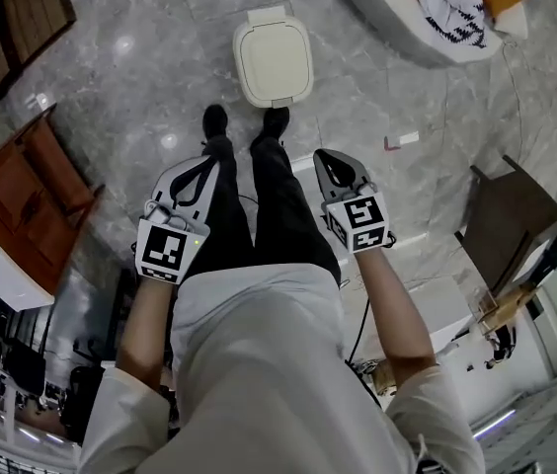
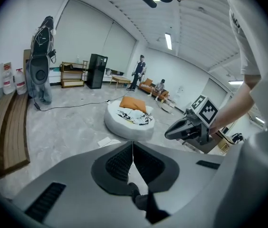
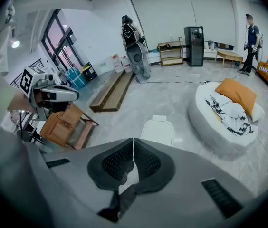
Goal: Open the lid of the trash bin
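Note:
A cream trash bin (image 1: 274, 59) with its lid down stands on the grey marble floor just ahead of the person's shoes. The same bin (image 3: 157, 129) shows beyond the right gripper's jaws. My left gripper (image 1: 196, 177) is held at waist height, left of the legs, its jaws shut with nothing between them. My right gripper (image 1: 339, 169) is held right of the legs, also shut and empty. Both are well back from the bin. In the left gripper view my left gripper (image 2: 133, 148) points past the right gripper (image 2: 191, 126).
A white round cushion bed (image 1: 412, 13) with an orange pillow lies at the far right. A brown leather bag on a stand (image 1: 27, 191) sits to the left, wooden planks (image 1: 12, 18) at the far left, a dark chair (image 1: 516, 220) at the right. A small white scrap (image 1: 402, 140) lies on the floor.

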The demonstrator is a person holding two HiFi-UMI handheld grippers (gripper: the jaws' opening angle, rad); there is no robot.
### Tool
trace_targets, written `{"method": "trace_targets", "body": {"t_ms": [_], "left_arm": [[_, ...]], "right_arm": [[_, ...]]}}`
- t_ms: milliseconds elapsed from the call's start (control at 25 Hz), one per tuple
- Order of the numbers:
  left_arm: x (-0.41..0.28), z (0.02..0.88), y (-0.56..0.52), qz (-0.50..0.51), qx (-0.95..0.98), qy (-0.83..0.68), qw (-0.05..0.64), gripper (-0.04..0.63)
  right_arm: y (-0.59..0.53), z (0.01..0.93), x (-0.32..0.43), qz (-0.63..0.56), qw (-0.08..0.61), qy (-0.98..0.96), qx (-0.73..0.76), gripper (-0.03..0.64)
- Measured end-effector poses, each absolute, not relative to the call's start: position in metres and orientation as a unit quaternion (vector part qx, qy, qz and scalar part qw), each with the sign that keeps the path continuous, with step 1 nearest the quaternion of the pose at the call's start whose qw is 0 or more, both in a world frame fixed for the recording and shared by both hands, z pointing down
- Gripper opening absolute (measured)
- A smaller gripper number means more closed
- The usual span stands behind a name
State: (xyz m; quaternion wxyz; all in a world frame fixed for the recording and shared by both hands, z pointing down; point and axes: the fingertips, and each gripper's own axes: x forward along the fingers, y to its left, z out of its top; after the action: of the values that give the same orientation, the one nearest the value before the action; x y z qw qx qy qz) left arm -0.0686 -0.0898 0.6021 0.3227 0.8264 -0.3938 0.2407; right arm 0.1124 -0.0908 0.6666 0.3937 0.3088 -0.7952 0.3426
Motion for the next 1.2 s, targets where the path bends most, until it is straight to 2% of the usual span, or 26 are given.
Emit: {"method": "trace_targets", "body": {"t_ms": [320, 720, 1200], "left_arm": [[-0.057, 0.633, -0.082, 0.224, 0.797, -0.43, 0.36, 0.018], [-0.055, 0.68, -0.074, 0.238, 0.793, -0.437, 0.352, 0.018], [-0.05, 0.725, -0.044, 0.232, 0.771, -0.444, 0.393, 0.018]], "right_arm": [[-0.091, 0.715, 0.11, 0.343, 0.407, -0.802, 0.273, 0.031], [-0.09, 0.782, 0.111, 0.313, 0.444, -0.806, 0.235, 0.031], [-0.082, 0.853, 0.101, 0.314, 0.454, -0.799, 0.238, 0.031]]}}
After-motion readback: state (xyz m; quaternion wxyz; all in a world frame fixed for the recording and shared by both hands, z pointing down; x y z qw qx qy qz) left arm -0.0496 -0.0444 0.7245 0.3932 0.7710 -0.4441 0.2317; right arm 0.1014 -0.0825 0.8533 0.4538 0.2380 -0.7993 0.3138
